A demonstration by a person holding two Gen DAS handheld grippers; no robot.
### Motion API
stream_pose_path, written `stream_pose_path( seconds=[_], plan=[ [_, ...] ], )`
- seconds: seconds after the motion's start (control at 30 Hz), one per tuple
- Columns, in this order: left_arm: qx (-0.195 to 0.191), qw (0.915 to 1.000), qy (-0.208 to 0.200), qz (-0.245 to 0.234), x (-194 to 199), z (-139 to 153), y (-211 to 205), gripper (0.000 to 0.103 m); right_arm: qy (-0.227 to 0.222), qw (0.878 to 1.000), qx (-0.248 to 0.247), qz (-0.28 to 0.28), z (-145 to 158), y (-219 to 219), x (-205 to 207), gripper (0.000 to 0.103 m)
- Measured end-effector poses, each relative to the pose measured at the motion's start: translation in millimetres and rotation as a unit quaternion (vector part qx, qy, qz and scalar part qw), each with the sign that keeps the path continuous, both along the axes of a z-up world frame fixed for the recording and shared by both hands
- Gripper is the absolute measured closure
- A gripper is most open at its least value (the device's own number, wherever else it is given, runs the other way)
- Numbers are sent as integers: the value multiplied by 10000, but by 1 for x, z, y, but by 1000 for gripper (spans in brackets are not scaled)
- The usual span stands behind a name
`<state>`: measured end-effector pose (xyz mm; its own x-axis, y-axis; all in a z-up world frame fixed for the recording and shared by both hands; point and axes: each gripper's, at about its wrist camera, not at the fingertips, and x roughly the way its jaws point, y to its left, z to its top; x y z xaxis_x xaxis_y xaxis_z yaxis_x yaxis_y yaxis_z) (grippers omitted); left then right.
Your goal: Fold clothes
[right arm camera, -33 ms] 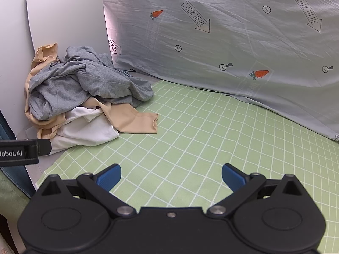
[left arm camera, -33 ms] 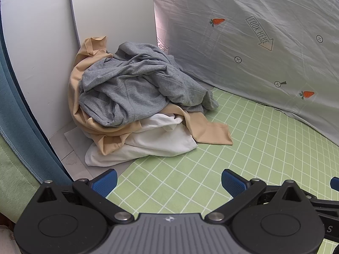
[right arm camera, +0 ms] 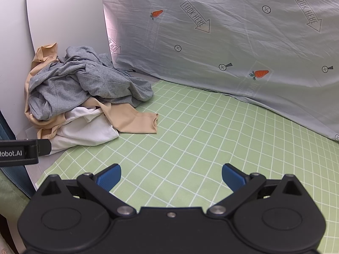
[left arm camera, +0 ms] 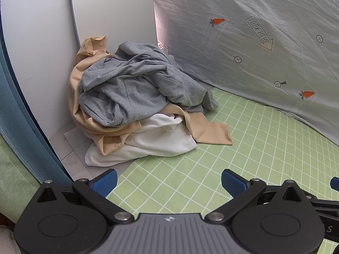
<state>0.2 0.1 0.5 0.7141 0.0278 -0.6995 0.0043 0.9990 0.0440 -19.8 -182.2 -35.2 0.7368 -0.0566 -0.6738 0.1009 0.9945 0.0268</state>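
Clothes pile sits in the far left corner of the green checked sheet, pushed up against the white panels; nothing folded yet. Far left edge of the left wrist view: teal curtain hanging beside the panels. Pile layers: grey garment crumpled on top, beige garment under it, wrapping round the left side and climbing the panel, with one flat end spread out to the right onto the sheet. White garment lies at the bottom, its left part spilling off the sheet onto a bare pale surface.

Right of the pile: grey-blue cloth hung as a backdrop, printed with carrots and "LOOK HERE" arrows, its lower edge touching the sheet.

Left gripper low in front, tilted down toward the sheet, blue pads spread wide, nothing between them, well apart from the pile.

Right wrist view, same scene: pile at left, sheet in the middle, backdrop right. Right gripper also fully spread, empty, over bare sheet, well apart from the beige end. Black part of the left tool pokes in at the left edge.
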Motion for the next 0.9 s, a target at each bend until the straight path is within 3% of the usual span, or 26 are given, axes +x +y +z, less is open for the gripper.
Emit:
stream_pose_path(
  seconds=[0.9],
  plan=[
    [68, 10000, 42, -44, 2, -2, -2, 0, 40, 10000, -9, -5, -3, 1, 1, 0]
  ],
)
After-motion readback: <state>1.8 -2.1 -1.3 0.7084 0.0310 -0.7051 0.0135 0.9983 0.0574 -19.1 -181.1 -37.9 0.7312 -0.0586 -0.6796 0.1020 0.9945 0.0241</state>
